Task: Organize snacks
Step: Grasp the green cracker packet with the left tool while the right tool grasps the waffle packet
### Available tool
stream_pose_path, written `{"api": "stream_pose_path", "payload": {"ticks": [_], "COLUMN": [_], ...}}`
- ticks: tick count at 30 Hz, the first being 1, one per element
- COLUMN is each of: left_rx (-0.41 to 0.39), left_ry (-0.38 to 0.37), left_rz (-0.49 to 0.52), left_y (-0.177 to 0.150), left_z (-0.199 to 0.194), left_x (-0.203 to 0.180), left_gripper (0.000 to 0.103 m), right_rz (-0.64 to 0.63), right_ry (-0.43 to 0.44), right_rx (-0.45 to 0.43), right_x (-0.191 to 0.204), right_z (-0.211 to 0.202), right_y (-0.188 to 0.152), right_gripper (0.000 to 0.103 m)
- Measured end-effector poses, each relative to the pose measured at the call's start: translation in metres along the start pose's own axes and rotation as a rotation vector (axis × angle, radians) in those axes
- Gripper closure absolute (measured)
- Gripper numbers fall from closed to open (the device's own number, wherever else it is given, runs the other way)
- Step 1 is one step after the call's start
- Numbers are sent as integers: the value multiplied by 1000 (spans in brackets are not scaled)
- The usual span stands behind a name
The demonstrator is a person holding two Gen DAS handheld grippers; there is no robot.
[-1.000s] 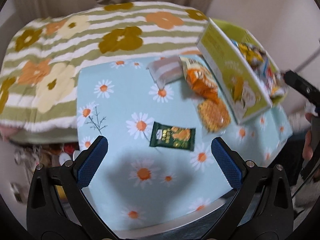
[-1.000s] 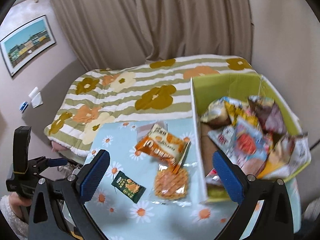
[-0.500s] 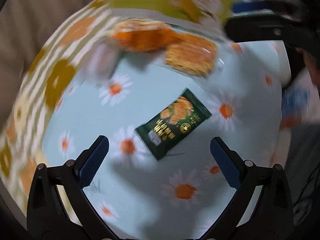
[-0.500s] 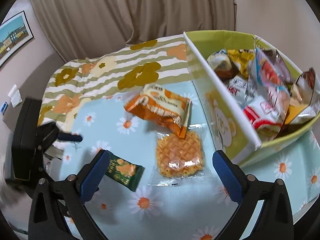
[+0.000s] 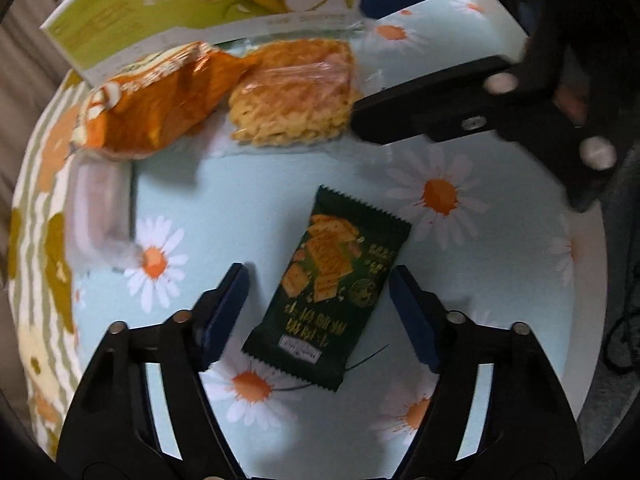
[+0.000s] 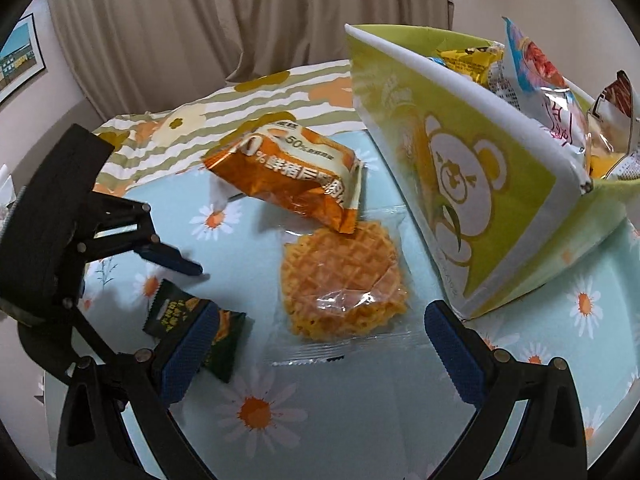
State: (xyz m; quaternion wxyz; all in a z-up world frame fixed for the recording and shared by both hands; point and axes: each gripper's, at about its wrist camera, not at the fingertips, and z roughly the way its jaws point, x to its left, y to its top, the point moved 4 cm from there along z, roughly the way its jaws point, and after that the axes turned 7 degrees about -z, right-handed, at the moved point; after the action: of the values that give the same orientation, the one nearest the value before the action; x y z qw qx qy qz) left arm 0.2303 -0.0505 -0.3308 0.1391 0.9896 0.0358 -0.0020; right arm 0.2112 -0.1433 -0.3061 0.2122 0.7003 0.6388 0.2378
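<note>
Green packet (image 5: pixel 332 292): flat on the surface (image 5: pixel 500 280), lying between the spread fingers of the left gripper (image 5: pixel 318 308), untouched. A second ago that gripper stood well back with the packet far out at 12 o'clock; it has since swung round and closed in, so the packet now sits inside its jaws. Judgement: approach is done, and the pinch is next.

Waffle (image 6: pixel 344 284) in clear wrap: at 12 o'clock from the right gripper (image 6: pixel 320 344), whose fingers are wide apart and holding nothing. This gripper has also come lower and nearer over the last second; its left pad overlaps the green packet in its own view. Seen from the left wrist, the right gripper is at 1–2 o'clock, its tips beside the waffle. Likely a second pick in parallel.

Orange bag (image 6: pixel 288 172): beyond the waffle, one corner lying over the waffle's wrap. A pale pink packet (image 5: pixel 100 208) lies at 9 o'clock in the left view, blurred.

Box (image 6: pixel 460 168), green with a bear print: at 1 o'clock from the right gripper, just beside the waffle. It holds several snack bags, piled above its rim; the count is unclear. Four items are left outside it.
</note>
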Motion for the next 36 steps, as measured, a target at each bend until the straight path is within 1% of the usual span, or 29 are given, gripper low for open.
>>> {"api": "stream_pose_path", "payload": {"ticks": [1,2,4,6,11,17,21,23,26,30,32,34,36], "left_rx": [3,3,1,-2,-4,-19,-21,-25,-30,-56,-62,-68,-76], "left_ry": [-29,-36,-42,-45,-30,-27,-19,-11,1,14,21,30,40], "left_rz": [6,13,23,18,-55,-207,-283,-307,-357,-446,-484,-524,-550], "left_y": [2,3,4,3,1,-9,-13,-13,-15,-19,-26,-28,-31], "left_z": [0,0,-1,-2,-4,-15,-20,-20,-17,-23,-21,-24,-27], "left_x": [-2,-2,-2,-2,-1,24,43,47,51,58,62,66,67], "left_gripper": [46,47,54,56,57,57,58,57,57,57,57,58,58], "right_rz": [-1,-4,-14,-19,-33,-57,-68,-77,-87,-82,-86,-96,-104], "right_ry": [-3,-6,-17,-21,-41,-76,-84,-76,-92,-107,-102,-95,-89], "right_rx": [1,3,6,10,21,52,67,76,88,91,92,90,94], "right_x": [0,-1,-2,-2,-6,-7,-8,-7,-5,-6,-6,-4,-3], "right_z": [1,3,7,11,20,38,48,50,53,51,49,46,40], "right_y": [0,1,2,4,7,8,8,7,6,5,4,5,2], "right_gripper": [1,1,1,1,1,1,1,1,2,12,15,22,26]}}
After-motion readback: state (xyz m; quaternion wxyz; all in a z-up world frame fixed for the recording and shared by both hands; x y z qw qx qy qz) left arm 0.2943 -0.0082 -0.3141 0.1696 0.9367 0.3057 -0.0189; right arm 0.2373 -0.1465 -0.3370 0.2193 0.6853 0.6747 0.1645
